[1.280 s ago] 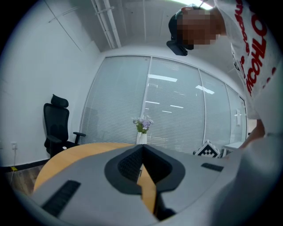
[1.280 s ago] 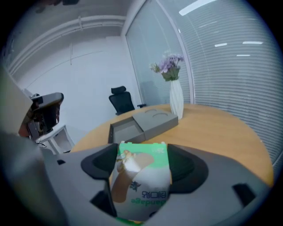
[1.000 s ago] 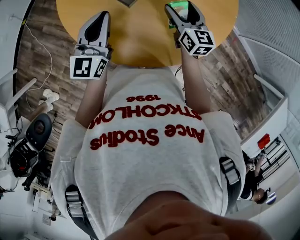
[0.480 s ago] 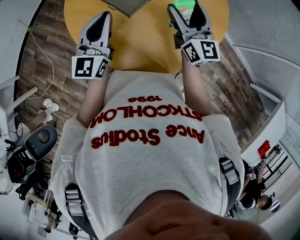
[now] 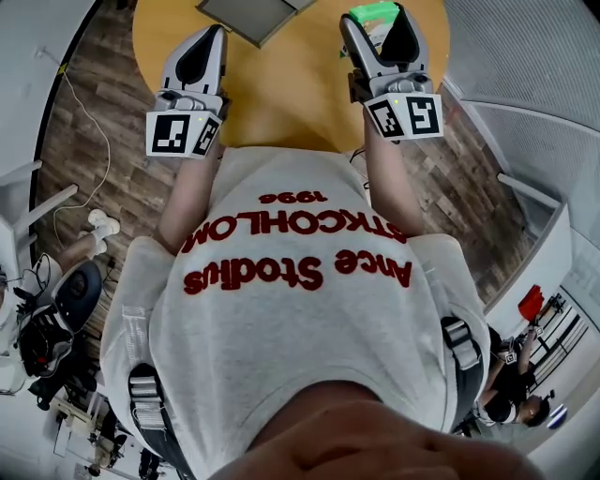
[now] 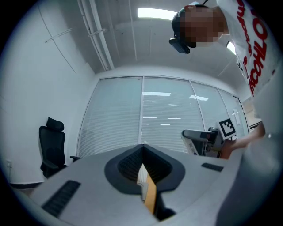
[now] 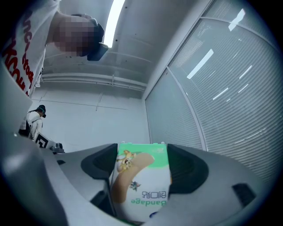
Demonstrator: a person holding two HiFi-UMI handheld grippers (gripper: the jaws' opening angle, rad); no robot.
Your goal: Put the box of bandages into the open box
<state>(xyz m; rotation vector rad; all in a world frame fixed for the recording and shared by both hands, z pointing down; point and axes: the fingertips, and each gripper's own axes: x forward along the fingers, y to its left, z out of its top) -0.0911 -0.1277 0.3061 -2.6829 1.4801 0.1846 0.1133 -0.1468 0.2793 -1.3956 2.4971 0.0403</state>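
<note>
Right tongs [image 5: 378, 23]: clamped on the box of bandages [image 7: 141, 176], its green-and-white printed face up between them.
Box of bandages: held above the round wooden bench [image 5: 281, 84], near its right edge.
Left tongs [image 5: 208, 37]: closed, empty.
Open box [image 5: 251, 16]: partly seen at the bench's far side.

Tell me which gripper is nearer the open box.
Left. The left gripper is just beside the open box; the right gripper, holding the box of bandages, is farther to its right.
</note>
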